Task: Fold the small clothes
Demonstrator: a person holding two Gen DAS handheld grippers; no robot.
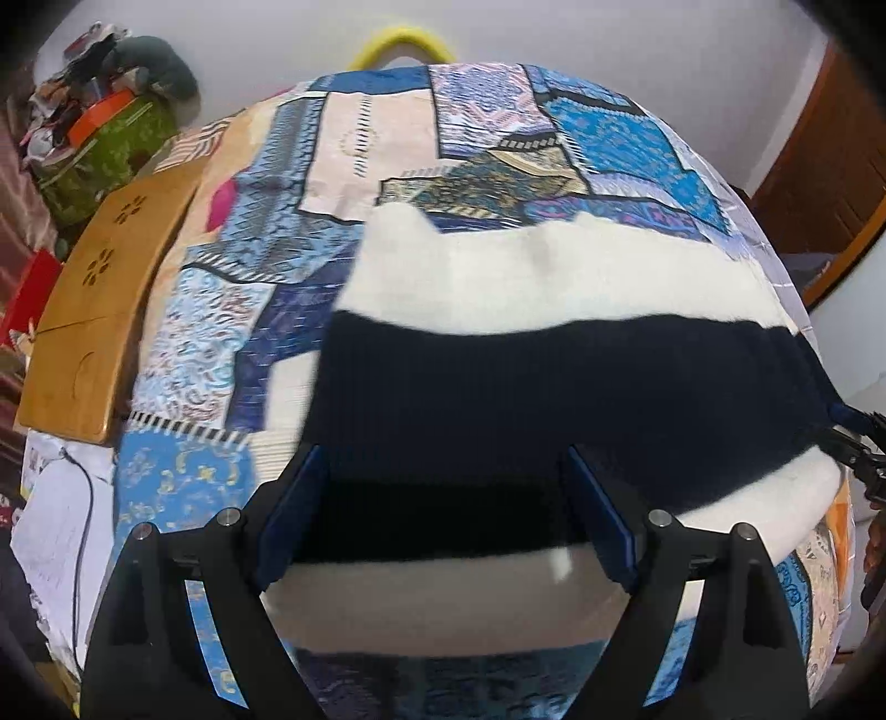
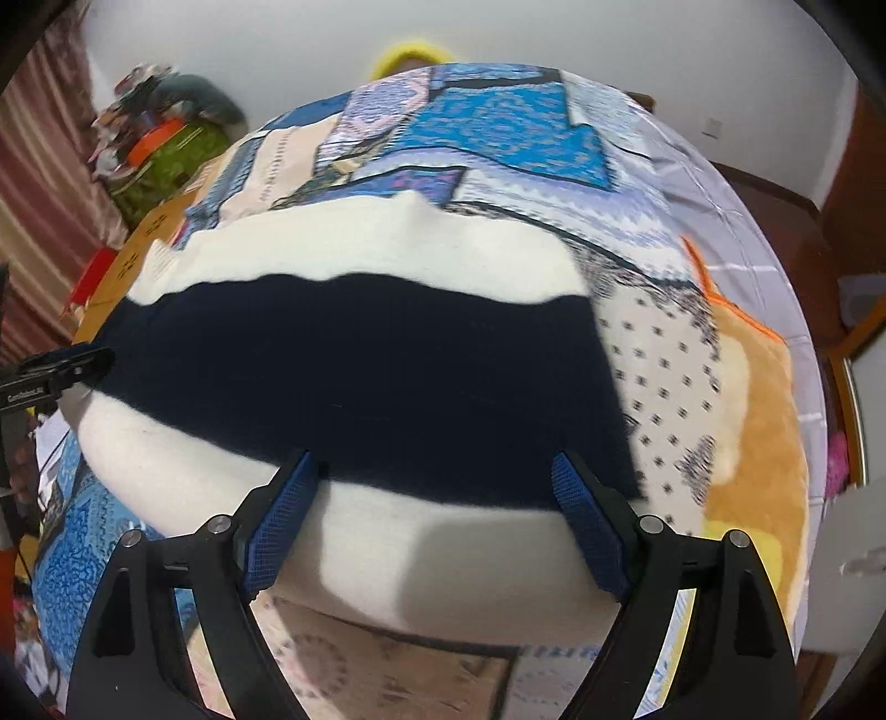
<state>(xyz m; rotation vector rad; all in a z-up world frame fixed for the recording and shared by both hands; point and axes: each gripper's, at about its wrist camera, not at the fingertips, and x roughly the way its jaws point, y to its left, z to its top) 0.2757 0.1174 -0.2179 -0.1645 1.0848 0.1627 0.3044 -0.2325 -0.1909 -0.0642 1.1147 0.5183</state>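
A small knit garment with cream and dark navy bands [image 1: 554, 376] lies flat on the patchwork bedspread [image 1: 266, 266]. It also shows in the right wrist view [image 2: 376, 365]. My left gripper [image 1: 443, 487] is open and empty, its blue pads just above the garment's near left part, over the navy band and the near cream hem. My right gripper [image 2: 434, 487] is open and empty over the near right part, at the seam between navy and the near cream band [image 2: 443, 548]. Each gripper shows at the edge of the other's view [image 1: 858, 454] [image 2: 55, 365].
A wooden lap tray [image 1: 105, 299] lies at the bed's left edge. A pile of bags and clothes [image 1: 105, 127] stands at the far left. A yellow ring [image 1: 404, 44] peeks behind the bed. An orange plush blanket [image 2: 758, 421] lies on the right.
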